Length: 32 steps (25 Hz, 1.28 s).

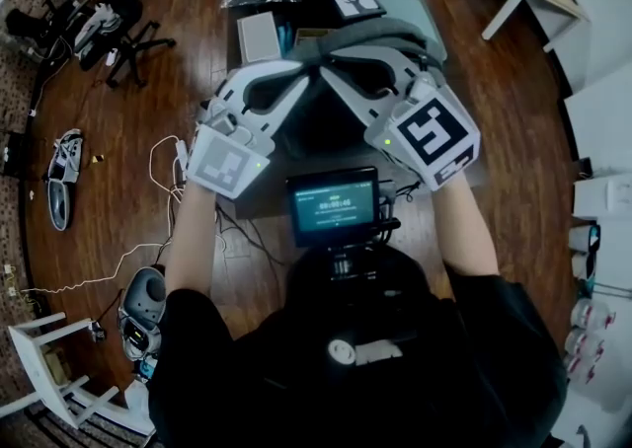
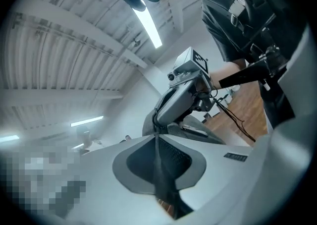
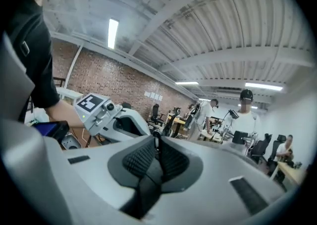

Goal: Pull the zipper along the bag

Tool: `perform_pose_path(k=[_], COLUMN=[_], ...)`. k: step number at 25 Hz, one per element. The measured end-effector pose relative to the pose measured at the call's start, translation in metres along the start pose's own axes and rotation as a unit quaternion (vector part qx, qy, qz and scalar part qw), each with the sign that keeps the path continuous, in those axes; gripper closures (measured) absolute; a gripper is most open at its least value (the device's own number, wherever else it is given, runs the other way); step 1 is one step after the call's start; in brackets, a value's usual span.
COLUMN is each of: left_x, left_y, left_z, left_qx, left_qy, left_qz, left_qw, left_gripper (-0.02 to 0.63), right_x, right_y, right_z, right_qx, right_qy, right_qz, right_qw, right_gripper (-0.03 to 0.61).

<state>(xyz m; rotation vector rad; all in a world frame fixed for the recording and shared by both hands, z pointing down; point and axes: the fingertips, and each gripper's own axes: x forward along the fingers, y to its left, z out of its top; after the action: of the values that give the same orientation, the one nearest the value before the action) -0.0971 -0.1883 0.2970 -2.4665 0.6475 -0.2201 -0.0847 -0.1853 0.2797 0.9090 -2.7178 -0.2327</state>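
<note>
One soft grey bag (image 1: 380, 37) between textured left tongs (image 2: 156, 137)

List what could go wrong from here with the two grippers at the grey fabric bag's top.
1. The left gripper is shut on only a thin fold of the grey fabric bag; it may slip once pulling starts, dragging the bag along.
2. The right gripper, jaws together, sits tip to tip with it; what it pinches is too small to tell, so it may miss the zipper.
</note>
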Motion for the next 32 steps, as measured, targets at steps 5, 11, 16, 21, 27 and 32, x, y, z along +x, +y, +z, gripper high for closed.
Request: perform_pose_path(k=[5,11,16,21,27,32], left_x=[0.003,-0.012,-0.005,-0.001,0.001,-0.003], left_y=[-0.003,0.015,0.038,0.04,0.035,0.038], left_z=[-0.001,-0.011,-0.012,-0.017,-0.015,-0.019], left_qx=[-0.014,-0.311,-0.295,-0.312,-0.324,-0.332], left_qy=[-0.006,-0.068,-0.04,-0.053,-0.048,-0.044], left_qz=[-0.003,0.038,0.133,0.083,0.067,0.067], left_qw=[0.9999,0.9471,0.9455,0.9449,0.9425,0.9399], left_gripper=[0.592,0.61,0.589,0.48,0.482,0.532], right_x=[-0.01,-0.007,0.002,0.005,0.001,0.003], right_y=[-0.008,-0.006,-0.008,-0.007,-0.006,-0.007], right_z=[-0.004,-0.009,-0.007,-0.005,-0.006,-0.007], right_qx=[0.027,0.182,0.217,0.227,0.224,0.185], right_qy=[0.009,-0.063,-0.083,-0.093,-0.101,-0.072], right_qz=[-0.002,0.058,0.086,0.126,0.139,0.133], right_qw=[1.0,0.98,0.969,0.961,0.959,0.971], right_gripper=[0.523,0.525,0.526,0.526,0.526,0.526])
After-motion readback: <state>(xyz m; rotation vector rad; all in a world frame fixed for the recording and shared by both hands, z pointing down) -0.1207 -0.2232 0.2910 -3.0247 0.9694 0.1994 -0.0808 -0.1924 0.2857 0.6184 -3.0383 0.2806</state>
